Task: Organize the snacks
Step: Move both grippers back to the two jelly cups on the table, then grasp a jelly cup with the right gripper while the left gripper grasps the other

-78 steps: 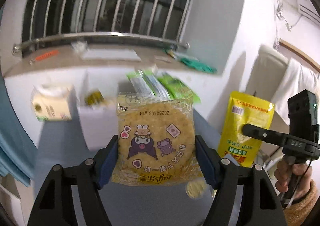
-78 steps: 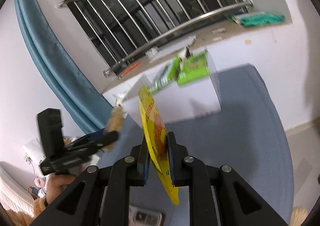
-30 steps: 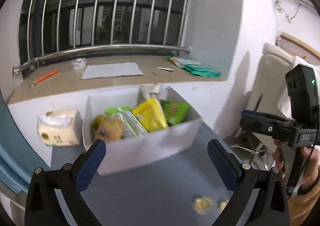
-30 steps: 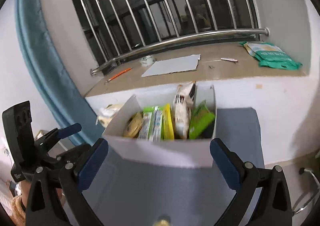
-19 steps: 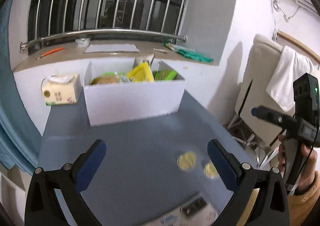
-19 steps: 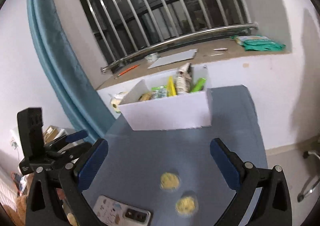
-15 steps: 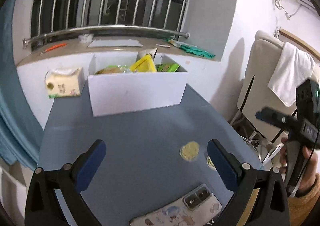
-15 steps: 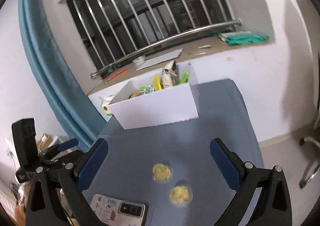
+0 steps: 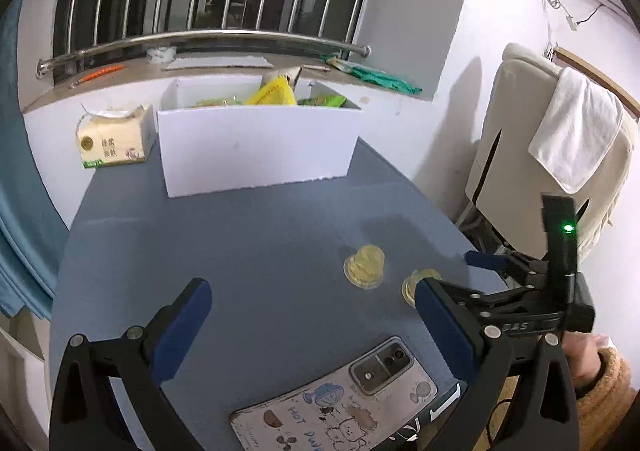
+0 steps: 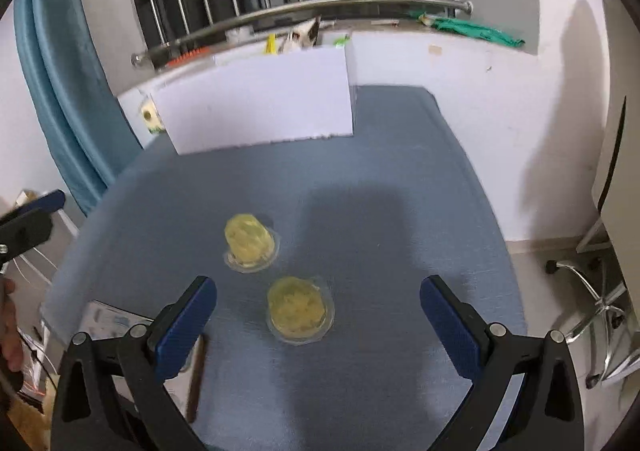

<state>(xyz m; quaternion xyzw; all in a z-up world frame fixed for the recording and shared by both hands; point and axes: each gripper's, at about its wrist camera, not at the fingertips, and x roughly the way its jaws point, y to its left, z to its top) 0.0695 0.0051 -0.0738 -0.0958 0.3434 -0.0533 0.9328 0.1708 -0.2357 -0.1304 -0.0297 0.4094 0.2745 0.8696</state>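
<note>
The left gripper [image 9: 316, 315] is wide open, with its two blue fingers [image 9: 182, 317] far apart and nothing between them. The right gripper [image 10: 318, 317] is wide open too, and its blue fingers [image 10: 448, 321] hold nothing. A hand [image 9: 582, 357] in a fuzzy tan sleeve grips the right gripper's handle.

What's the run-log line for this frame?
left tool: open, empty | right tool: open, empty | jelly cups: two on table | white box: holds snacks
</note>
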